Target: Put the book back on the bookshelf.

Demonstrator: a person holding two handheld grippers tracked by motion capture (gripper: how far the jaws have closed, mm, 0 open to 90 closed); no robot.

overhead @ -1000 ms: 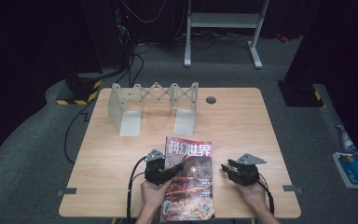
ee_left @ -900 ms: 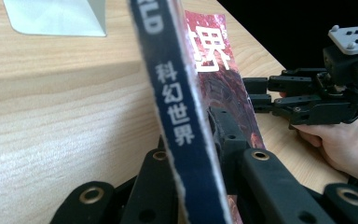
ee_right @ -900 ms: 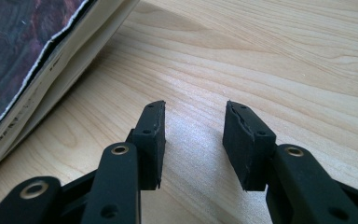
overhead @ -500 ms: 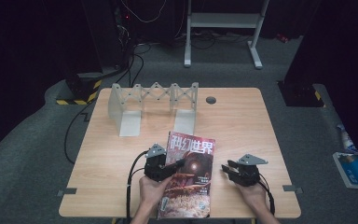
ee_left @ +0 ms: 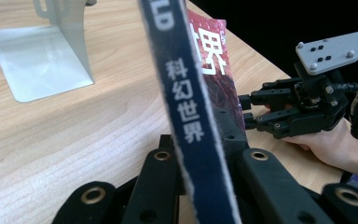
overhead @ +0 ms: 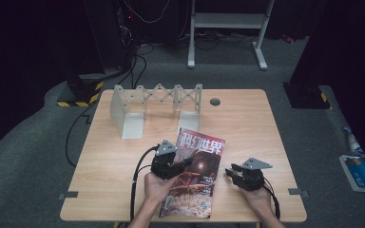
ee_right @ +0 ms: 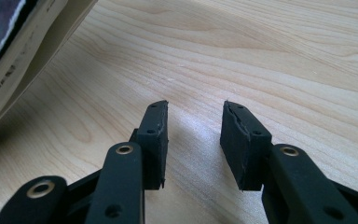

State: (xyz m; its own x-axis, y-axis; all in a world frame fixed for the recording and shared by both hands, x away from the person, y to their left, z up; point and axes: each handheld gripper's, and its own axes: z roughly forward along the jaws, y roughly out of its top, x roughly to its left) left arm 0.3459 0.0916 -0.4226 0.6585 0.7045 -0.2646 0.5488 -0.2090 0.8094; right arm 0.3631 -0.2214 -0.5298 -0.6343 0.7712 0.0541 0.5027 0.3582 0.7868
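Left fingers (overhead: 186, 163) clamped on the magazine (overhead: 197, 178), right ones hanging open.

So you've got your left fingers pinched tight on the magazine's spine edge, which runs up between them in the left gripper view (ee_left: 186, 116). It sits near the desk's (overhead: 104, 166) 6 o'clock edge, its left side tipped up off the wood. Your right fingers (overhead: 232, 172) are just off its 3 o'clock side, parted with nothing between them, low over bare desk in the right gripper view (ee_right: 193, 140). The grey rack (overhead: 157, 102) stands well apart, up around 11 o'clock.
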